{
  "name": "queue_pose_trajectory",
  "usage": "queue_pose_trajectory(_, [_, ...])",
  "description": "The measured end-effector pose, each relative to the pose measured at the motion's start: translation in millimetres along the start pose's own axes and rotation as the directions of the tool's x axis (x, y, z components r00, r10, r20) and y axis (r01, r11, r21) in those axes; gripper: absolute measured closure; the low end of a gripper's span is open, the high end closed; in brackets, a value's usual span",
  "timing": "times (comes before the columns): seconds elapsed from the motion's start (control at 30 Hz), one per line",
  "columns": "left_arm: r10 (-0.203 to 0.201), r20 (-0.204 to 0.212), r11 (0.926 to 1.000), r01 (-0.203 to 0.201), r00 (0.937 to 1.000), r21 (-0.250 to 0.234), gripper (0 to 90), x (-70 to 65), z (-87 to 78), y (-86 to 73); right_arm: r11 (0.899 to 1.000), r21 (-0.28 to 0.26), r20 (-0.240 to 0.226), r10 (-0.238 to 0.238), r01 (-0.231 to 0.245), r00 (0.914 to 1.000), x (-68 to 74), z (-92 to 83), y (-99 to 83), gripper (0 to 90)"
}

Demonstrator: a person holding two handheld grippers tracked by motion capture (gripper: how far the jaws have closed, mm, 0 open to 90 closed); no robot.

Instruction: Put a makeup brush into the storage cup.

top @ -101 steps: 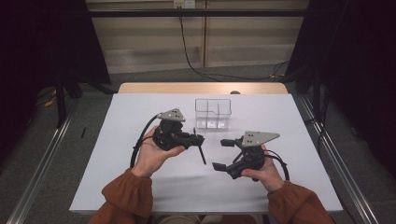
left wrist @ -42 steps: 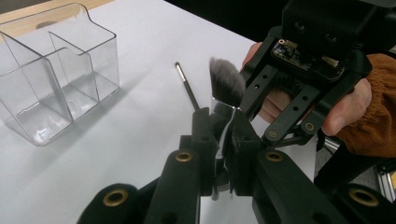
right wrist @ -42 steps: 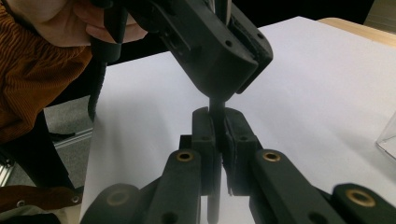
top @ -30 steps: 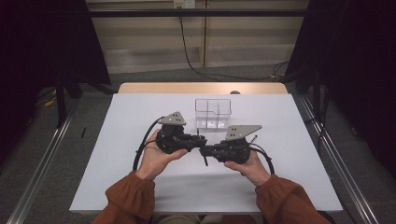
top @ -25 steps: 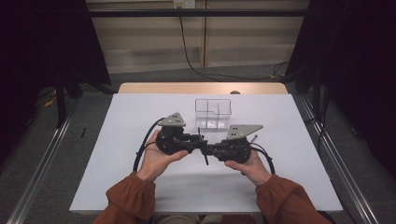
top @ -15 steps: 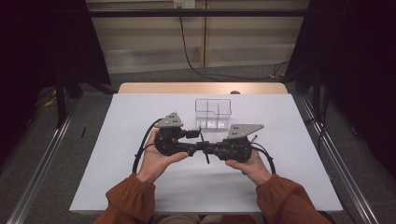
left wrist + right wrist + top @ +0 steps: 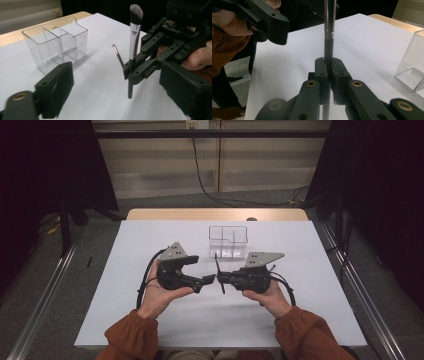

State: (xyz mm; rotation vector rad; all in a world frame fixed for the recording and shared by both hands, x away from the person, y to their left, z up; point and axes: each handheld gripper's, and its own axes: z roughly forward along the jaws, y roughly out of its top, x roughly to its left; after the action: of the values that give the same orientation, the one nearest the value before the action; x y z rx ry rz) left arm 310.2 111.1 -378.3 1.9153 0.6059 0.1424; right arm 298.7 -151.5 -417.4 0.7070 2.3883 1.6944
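Over the white paper-covered table (image 7: pixel 150 320), near the clear plastic compartment organiser (image 7: pixel 228 240), your right gripper (image 7: pixel 221 278) clamps a black-handled makeup brush (image 7: pixel 133 50) upright, bristles up. Your left gripper (image 7: pixel 206 281), jaws just spreading wide, holds nothing.

Brush (image 7: pixel 134 40) showing glossy metal ferrule, matt black handle, soft bristles; organizer (image 7: pixel 56 42) looking clear glossy plastic; table cover (image 7: pixel 150 237) appearing smooth matt white.
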Motion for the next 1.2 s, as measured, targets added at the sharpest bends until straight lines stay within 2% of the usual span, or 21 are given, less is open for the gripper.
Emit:
queue_pose_trajectory(0.13, [-0.018,-0.010,0.9990,0.017,0.9998,-0.040,4.7,3.9,-6.2,-3.9,1.000,-0.009,0.004,0.004,-0.004,1.0000,-0.6,-0.8,0.4,84.1])
queue_pose_trajectory(0.23, [-0.002,-0.028,0.9985,0.001,0.9996,-0.055,4.2,4.9,-13.6,-6.3,1.000,-0.017,0.008,0.004,-0.004,1.0000,-0.1,-2.8,1.3,84.1])
queue_pose_trajectory(0.3, [-0.008,-0.031,0.9979,0.006,0.9995,-0.065,3.9,6.5,-19.0,-8.5,1.000,-0.024,0.013,0.004,-0.004,0.9999,-0.1,-4.7,2.0,84.1])
queue_pose_trajectory(0.37, [-0.019,-0.053,0.9967,0.015,0.9984,-0.079,3.8,9.1,-23.9,-11.5,1.000,-0.030,0.018,0.007,-0.006,0.9998,-0.6,-6.1,2.1,84.1])
queue_pose_trajectory(0.47, [-0.015,-0.106,0.9953,0.005,0.9942,-0.097,3.8,12.7,-31.2,-17.6,0.999,-0.031,0.022,0.011,-0.010,0.9997,-0.9,-6.7,1.5,84.1])
queue_pose_trajectory(0.63, [-0.010,-0.169,0.9937,-0.009,0.9856,-0.111,3.7,19.0,-42.1,-26.6,1.000,-0.029,0.016,0.010,-0.010,0.9998,-0.5,-5.3,1.3,84.1])
queue_pose_trajectory(0.67, [-0.019,-0.179,0.9930,-0.002,0.9837,-0.118,3.5,20.0,-44.5,-28.0,1.000,-0.029,0.017,0.012,-0.011,0.9998,-0.8,-5.1,1.1,84.1])
queue_pose_trajectory(0.73, [-0.040,-0.170,0.9903,0.016,0.9846,-0.138,3.1,22.1,-48.5,-32.1,1.000,-0.028,0.021,0.013,-0.013,0.9997,-1.5,-5.1,0.7,84.1])
queue_pose_trajectory(0.83, [-0.058,-0.192,0.9872,0.027,0.9796,-0.157,3.2,23.2,-52.2,-39.0,0.999,-0.031,0.026,0.015,-0.015,0.9995,-2.3,-6.0,0.9,84.1])
queue_pose_trajectory(0.9, [-0.063,-0.189,0.9868,0.033,0.9800,-0.159,3.8,23.6,-54.6,-43.8,0.999,-0.035,0.027,0.019,-0.018,0.9995,-2.8,-6.5,1.1,84.1])
queue_pose_trajectory(0.97, [-0.060,-0.196,0.9881,0.031,0.9788,-0.150,3.9,23.9,-56.6,-48.3,0.999,-0.037,0.028,0.016,-0.015,0.9995,-2.9,-6.8,1.4,84.1])
queue_pose_trajectory(1.1, [-0.065,-0.225,0.9871,0.030,0.9721,-0.157,4.1,23.9,-62.4,-54.7,0.999,-0.038,0.031,0.016,-0.014,0.9994,-3.3,-7.0,1.5,84.1])
queue_pose_trajectory(1.17, [-0.064,-0.240,0.9811,0.017,0.9688,-0.193,4.0,23.8,-66.0,-58.2,0.999,-0.038,0.032,0.016,-0.015,0.9994,-3.4,-7.4,1.6,84.1])
queue_pose_trajectory(1.2, [-0.060,-0.244,0.9809,0.012,0.9678,-0.194,4.1,23.8,-67.7,-59.7,0.999,-0.038,0.033,0.016,-0.015,0.9993,-3.7,-7.5,1.7,84.1])
